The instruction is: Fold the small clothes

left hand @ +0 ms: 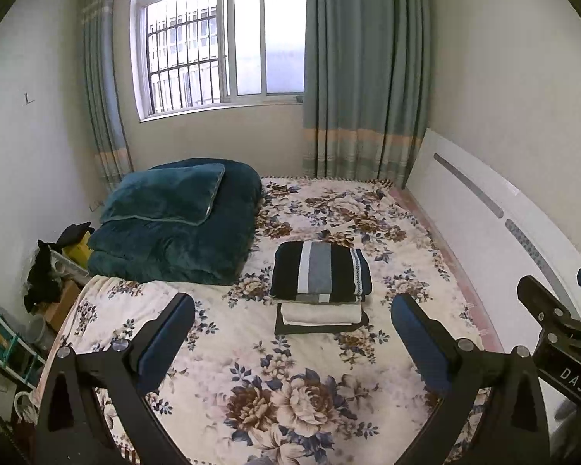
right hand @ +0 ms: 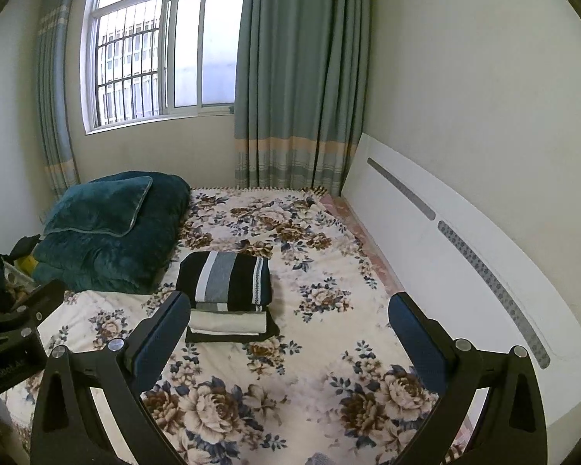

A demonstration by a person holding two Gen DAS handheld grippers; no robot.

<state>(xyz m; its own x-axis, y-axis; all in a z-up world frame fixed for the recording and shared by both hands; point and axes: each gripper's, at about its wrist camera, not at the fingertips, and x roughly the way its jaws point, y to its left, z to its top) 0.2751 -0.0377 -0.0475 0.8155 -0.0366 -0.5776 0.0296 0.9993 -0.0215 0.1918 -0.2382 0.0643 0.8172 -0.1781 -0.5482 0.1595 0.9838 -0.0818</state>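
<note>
A stack of folded clothes (left hand: 320,285) lies mid-bed on the floral sheet (left hand: 251,379): a black, white and grey striped piece (left hand: 321,269) on top, a cream piece (left hand: 321,314) under it, a dark piece (left hand: 321,328) at the bottom. The stack also shows in the right wrist view (right hand: 228,294). My left gripper (left hand: 290,333) is open and empty, held above the bed short of the stack. My right gripper (right hand: 290,333) is open and empty, to the right of the left one; the stack sits ahead by its left finger (right hand: 162,333).
A folded teal quilt with a pillow (left hand: 174,224) fills the bed's far left. The white headboard (left hand: 495,232) runs along the right. Boxes and dark clutter (left hand: 54,279) stand on the floor at left. Window and curtains (left hand: 364,77) are behind.
</note>
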